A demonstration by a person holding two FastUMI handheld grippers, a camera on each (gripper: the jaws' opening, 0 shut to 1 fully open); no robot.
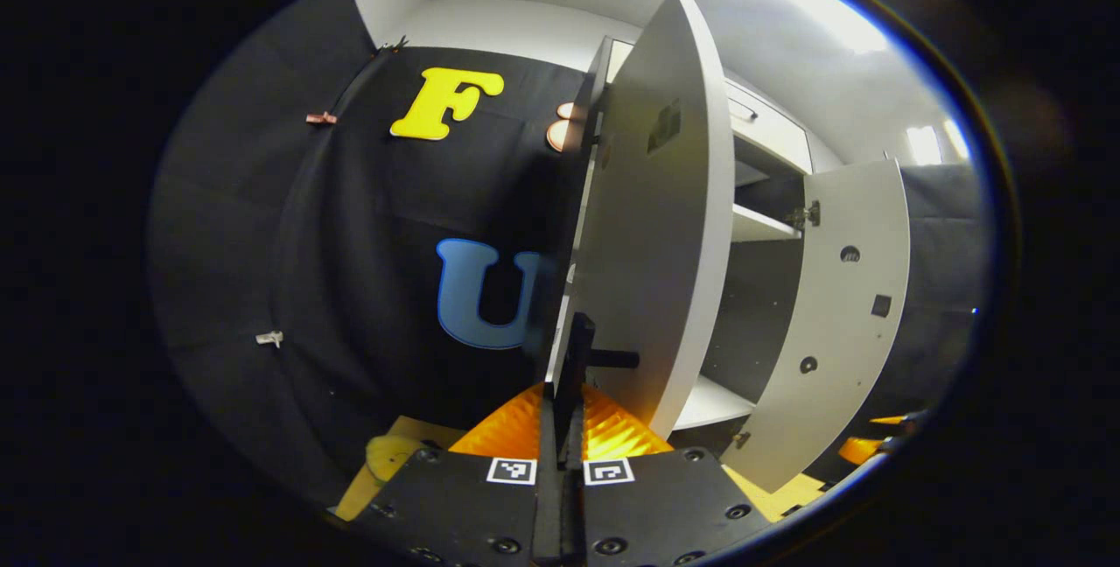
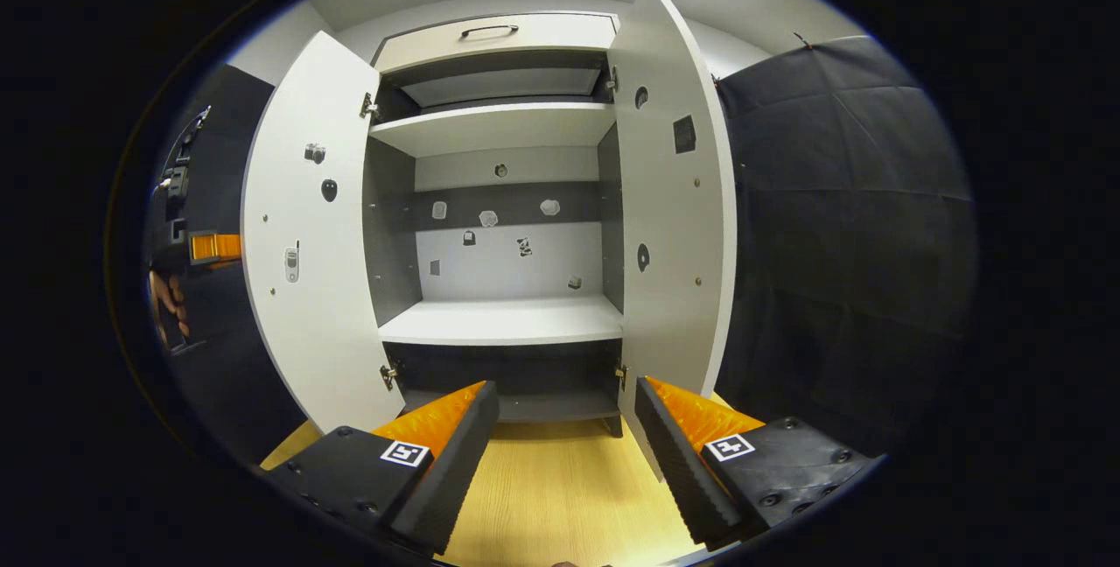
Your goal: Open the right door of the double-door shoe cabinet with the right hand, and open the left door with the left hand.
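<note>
Pinched on the left door's handle, the left gripper holds the left door swung wide. Facing the shoe cabinet, the right gripper hangs spread and free beside the open right door.

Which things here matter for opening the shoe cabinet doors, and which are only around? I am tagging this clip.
Part of the job:
left door, swung open
right door, swung open
door handle, clamped by the left gripper
right gripper, open, holding nothing

Just around:
top drawer, closed
shelves inside
wooden floor
</note>
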